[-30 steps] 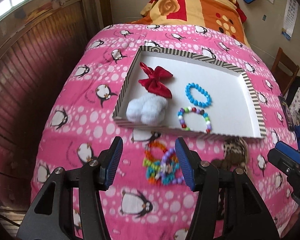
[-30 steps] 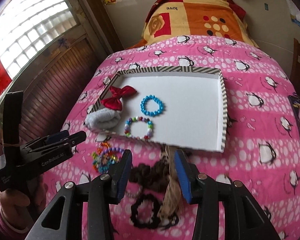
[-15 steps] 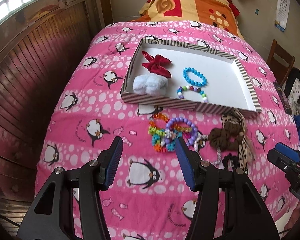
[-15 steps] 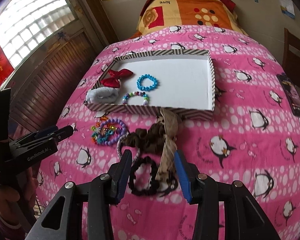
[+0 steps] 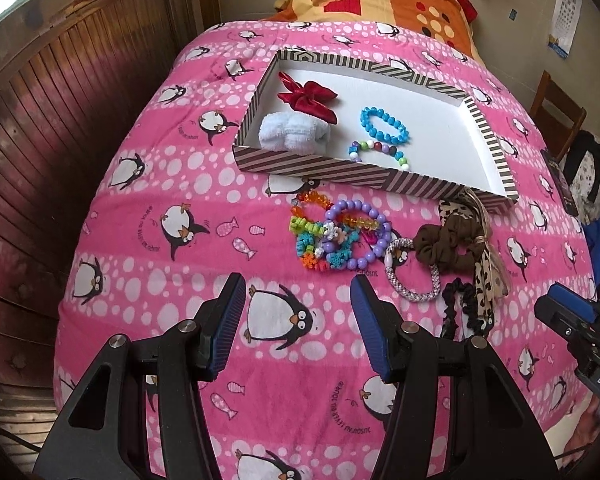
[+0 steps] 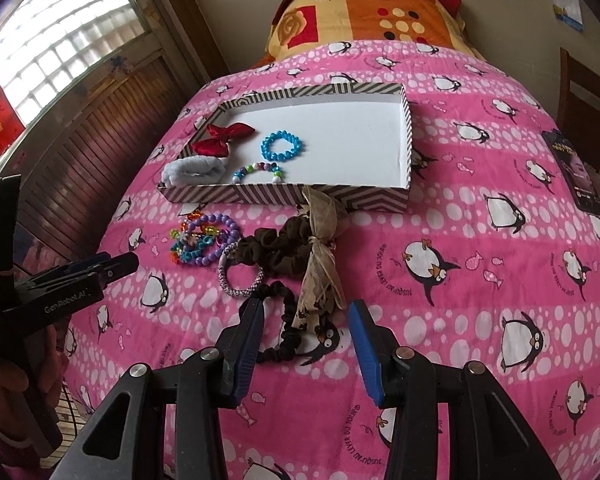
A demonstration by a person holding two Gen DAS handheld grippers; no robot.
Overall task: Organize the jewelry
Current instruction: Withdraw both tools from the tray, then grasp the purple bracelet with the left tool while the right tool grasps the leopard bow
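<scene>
The pillow [image 6: 364, 12] at upper centre bears "love", printed upside down. The left gripper [image 6: 112, 266], at the frame's left, reads "GenRobot.AI". The right gripper [image 5: 572, 316], at lower right, shows "DAS", cut off.

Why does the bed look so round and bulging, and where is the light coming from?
Both wrist views are fisheye, so the flat pink blanket bows and the corners go black. In the right wrist view daylight enters by the window, which is washed out; the striped box stays evenly lit and sharp.
</scene>
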